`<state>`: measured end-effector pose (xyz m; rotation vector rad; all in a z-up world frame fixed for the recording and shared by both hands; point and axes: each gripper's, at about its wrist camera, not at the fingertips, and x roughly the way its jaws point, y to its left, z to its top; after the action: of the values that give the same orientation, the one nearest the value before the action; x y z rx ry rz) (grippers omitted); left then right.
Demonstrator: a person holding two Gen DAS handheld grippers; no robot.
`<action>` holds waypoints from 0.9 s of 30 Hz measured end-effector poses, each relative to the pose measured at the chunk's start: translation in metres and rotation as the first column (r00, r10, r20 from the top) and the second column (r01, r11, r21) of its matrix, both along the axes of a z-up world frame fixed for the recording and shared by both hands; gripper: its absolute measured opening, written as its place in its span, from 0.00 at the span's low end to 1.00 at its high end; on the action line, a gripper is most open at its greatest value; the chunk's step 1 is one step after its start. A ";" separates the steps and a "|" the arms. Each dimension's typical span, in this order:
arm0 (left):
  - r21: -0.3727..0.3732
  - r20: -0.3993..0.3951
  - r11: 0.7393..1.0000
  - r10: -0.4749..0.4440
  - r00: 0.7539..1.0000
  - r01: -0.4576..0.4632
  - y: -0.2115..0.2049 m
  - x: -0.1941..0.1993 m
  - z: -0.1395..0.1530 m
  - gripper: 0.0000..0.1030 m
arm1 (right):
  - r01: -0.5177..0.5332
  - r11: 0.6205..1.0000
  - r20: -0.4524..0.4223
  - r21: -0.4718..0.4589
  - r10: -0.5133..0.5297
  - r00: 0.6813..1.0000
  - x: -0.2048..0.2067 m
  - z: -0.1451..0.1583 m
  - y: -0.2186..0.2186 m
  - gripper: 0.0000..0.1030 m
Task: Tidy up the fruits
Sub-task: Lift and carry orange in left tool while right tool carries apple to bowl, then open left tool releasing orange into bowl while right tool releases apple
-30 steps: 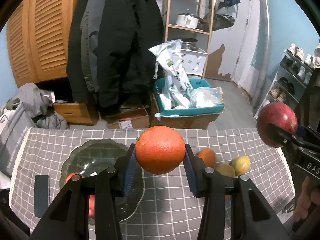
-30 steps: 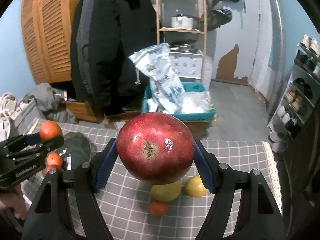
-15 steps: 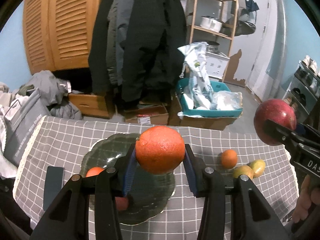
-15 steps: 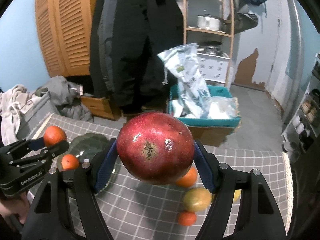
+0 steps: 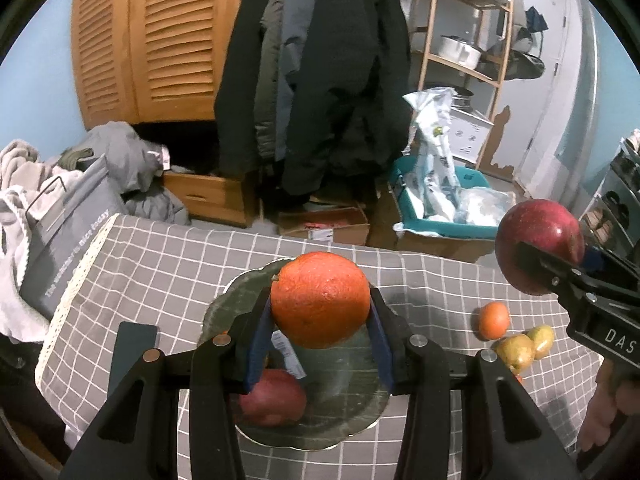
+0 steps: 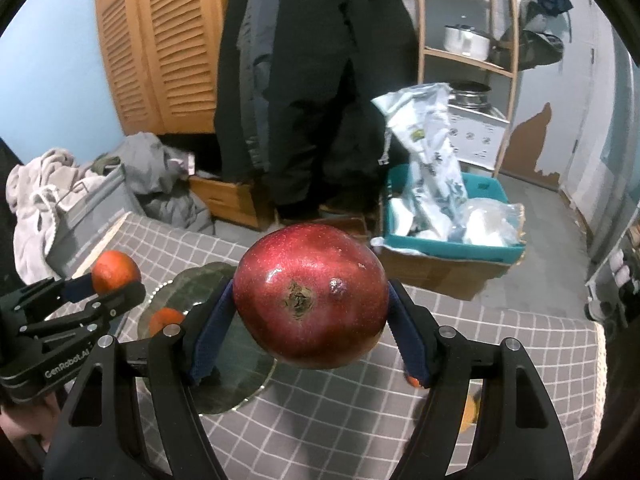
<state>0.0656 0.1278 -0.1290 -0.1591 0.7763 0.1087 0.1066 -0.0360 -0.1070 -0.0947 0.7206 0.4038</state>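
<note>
My left gripper (image 5: 320, 316) is shut on a large orange (image 5: 320, 306) and holds it in the air above a dark glass plate (image 5: 352, 404). A red fruit (image 5: 274, 398) lies on that plate under the left finger. Off to the right, my right gripper (image 6: 310, 306) is shut on a big red pomegranate (image 6: 310, 296), also in the air. In the right wrist view the plate (image 6: 236, 356) sits below and left of the pomegranate, with a small orange (image 6: 166, 318) on it. The left gripper (image 6: 114, 280) with its orange (image 6: 116, 276) shows at the left there.
A grey checked cloth (image 5: 160, 272) covers the table. A small tangerine (image 5: 494, 320) and two yellow-green fruits (image 5: 516, 350) lie on it to the right of the plate. A dark flat object (image 5: 132, 344) lies left of the plate. Boxes and hanging coats stand beyond the far edge.
Both grippers have swung to the left with their fruit. The plate now lies under the orange, and the loose fruits have slid toward the right of both views.
</note>
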 end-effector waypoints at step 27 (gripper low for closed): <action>-0.023 -0.194 0.995 0.092 0.977 -0.099 0.049 0.033 -0.085 0.44 | -0.097 0.994 -0.190 -0.044 0.087 0.978 0.041 -0.086 0.074 0.72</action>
<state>0.0990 0.1769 -0.2142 -0.2188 0.9639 0.2051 0.1477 0.0383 -0.1933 -0.1415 0.9158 0.4870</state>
